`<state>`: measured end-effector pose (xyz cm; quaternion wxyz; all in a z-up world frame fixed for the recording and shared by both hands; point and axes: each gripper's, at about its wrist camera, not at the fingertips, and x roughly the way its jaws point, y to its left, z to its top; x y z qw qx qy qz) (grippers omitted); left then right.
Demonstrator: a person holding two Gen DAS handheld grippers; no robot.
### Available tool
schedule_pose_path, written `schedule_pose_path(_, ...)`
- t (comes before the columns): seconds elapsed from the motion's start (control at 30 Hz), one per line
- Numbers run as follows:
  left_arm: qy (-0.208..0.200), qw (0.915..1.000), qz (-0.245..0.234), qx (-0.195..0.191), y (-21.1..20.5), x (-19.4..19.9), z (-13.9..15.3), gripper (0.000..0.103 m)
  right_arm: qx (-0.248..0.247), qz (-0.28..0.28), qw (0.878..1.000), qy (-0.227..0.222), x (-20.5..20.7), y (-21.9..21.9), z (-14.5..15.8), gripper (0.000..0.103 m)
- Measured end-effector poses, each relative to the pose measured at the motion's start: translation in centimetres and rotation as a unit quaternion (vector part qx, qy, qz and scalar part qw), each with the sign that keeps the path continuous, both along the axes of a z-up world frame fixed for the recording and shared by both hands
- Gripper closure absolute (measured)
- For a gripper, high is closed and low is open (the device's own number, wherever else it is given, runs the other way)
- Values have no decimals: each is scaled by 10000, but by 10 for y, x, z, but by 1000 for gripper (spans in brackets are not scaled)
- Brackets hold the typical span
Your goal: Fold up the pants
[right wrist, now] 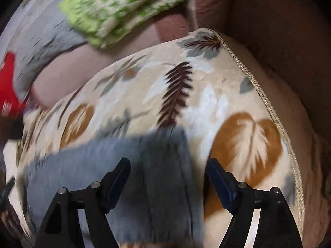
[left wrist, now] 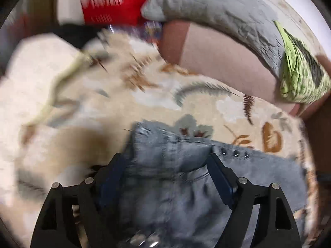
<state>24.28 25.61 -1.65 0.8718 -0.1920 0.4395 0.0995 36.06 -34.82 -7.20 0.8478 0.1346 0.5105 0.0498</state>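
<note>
My pants (left wrist: pixel 175 175) look like faded, matt denim, lying on a plush, fuzzy leaf-print blanket (right wrist: pixel 196 95) with woven trim.

Domestic setting, most likely a bedroom or living room. Evidence: a leaf-patterned fleece blanket (right wrist: pixel 186 95) spread over a soft surface, a grey pillow (left wrist: pixel 217 10), a green-patterned cushion (right wrist: pixel 124 6) and brown upholstery (right wrist: pixel 269 20) behind.

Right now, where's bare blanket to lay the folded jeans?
Free: the leaf-print blanket right of the jeans, out to its woven edge, beside the right gripper. Also the blanket far of the jeans, toward the pink cushion. Crowded: the back, with grey pillow and green cloth.
</note>
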Motion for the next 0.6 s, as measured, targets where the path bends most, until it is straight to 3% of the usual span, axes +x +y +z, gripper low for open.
schedule_pose_path(0.13, 253, 9968, 261, -710, 28, 32, -31, 24, 267, -4, 9993, 262, 26, -2, -27, 24)
schedule_pose_path(0.2, 229, 9946, 309, -964, 34, 37, -41, 38, 241, 45, 9989, 411, 31, 3, -41, 25)
schedule_pose_path(0.27, 351, 9945, 227, -963, 35, 43, -49, 61, 115, 108, 9993, 333, 29, 7, -44, 28)
schedule_pose_path(0.37, 253, 9931, 465, -1050, 43, 44, -47, 59, 106, 163, 9990, 399, 32, 8, -39, 40)
schedule_pose_path(0.47, 228, 9928, 701, -941, 48, 45, -47, 52, 204, 137, 9992, 314, 28, 6, -29, 37)
schedule_pose_path(0.6, 511, 9931, 500, -927, 42, 58, -62, 48, -22, 247, 9987, 455, 37, 20, -43, 35)
